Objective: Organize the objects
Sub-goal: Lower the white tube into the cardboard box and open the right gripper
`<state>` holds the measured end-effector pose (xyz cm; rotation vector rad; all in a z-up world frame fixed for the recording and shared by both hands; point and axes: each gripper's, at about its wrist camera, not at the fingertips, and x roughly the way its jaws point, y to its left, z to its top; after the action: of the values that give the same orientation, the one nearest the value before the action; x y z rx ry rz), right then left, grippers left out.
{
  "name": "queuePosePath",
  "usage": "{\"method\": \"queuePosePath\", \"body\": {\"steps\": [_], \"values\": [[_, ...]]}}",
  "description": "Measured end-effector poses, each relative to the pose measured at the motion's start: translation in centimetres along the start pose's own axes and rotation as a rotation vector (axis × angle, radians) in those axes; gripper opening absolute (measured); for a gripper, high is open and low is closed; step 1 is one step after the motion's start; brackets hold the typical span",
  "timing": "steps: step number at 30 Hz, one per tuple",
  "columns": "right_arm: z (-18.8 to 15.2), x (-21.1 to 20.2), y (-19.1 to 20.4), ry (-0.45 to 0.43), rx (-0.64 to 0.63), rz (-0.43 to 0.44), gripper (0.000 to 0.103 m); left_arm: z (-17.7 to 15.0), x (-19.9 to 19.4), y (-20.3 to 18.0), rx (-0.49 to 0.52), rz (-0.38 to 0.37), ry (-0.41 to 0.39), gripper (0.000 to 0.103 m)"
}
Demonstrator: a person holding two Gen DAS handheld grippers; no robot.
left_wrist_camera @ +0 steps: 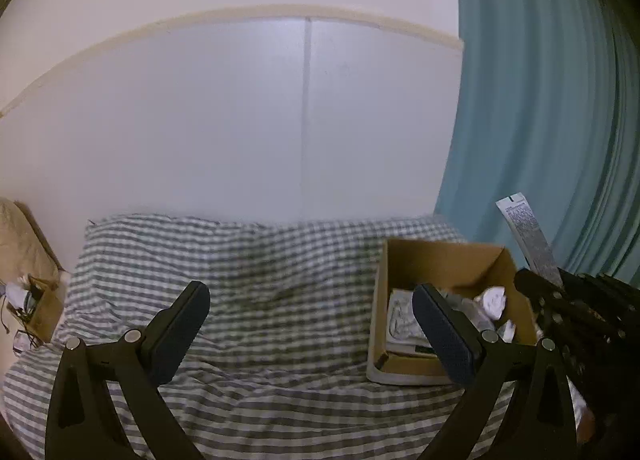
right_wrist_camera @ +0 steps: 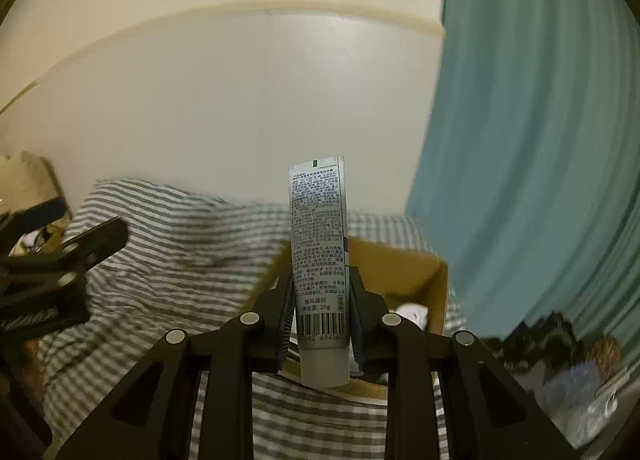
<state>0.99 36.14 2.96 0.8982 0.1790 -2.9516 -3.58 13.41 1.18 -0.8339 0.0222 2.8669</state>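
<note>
- The right gripper [right_wrist_camera: 322,316] is clamped on a small silver-grey plastic tube with fine printed text and a barcode [right_wrist_camera: 320,260]. Its two jaws press the tube's lower body from either side, the white cap end points back toward the wrist, and the flat crimped end stands well out beyond the fingertips.
- Just beyond and below those jaws sits an open brown cardboard box [right_wrist_camera: 400,272] on a grey-and-white striped bedcover [right_wrist_camera: 168,252]. The tube appears to hang over the box's near edge, not yet inside it.
- From the left wrist camera, the box [left_wrist_camera: 440,260] lies just past the right-hand jaw of the left gripper [left_wrist_camera: 312,324]. It already holds some crumpled white things and a flat printed packet; I cannot tell exactly what they are.
- The left gripper's jaws stand wide apart with nothing between them, only bedcover ahead.
- The tube [left_wrist_camera: 528,236] also shows there, off to the right of the left jaws, above the box's far corner.
- My reading: this is the carry-and-drop step, with the tube in hand and the box as its destination.
- The next move likely calls for bringing the tube over the box's opening, lowering or tilting it, then parting the jaws so it falls clear of the cardboard wall.
- A second small brown box of clutter [left_wrist_camera: 40,308] sits far to the left of the left jaws.
</note>
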Motion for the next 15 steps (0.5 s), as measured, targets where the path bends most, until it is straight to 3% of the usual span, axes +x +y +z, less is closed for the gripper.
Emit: {"method": "queuePosePath", "body": {"steps": [3,9,11,13,15], "values": [[-1.1,3.0,-1.5,0.061,0.057,-0.029,0.023,-0.6,1.9,-1.1,0.046,0.020,0.031,0.103],[-2.9,6.1,-3.8,0.079,0.087,-0.055,0.025,-1.7,5.3,-2.7,0.057,0.002,0.065,0.103],[-3.3,6.3,-4.6,0.095,0.089,-0.067,0.038,-2.1,6.0,-3.0,0.059,-0.007,0.068,0.103],[-3.6,6.4,-4.6,0.089,0.089,-0.073,0.060,-2.3,6.3,-3.1,0.066,-0.005,0.073,0.103],[-3.6,6.2,-4.4,0.082,0.091,-0.071,0.061,-2.2,6.2,-3.1,0.072,0.004,0.073,0.103]]}}
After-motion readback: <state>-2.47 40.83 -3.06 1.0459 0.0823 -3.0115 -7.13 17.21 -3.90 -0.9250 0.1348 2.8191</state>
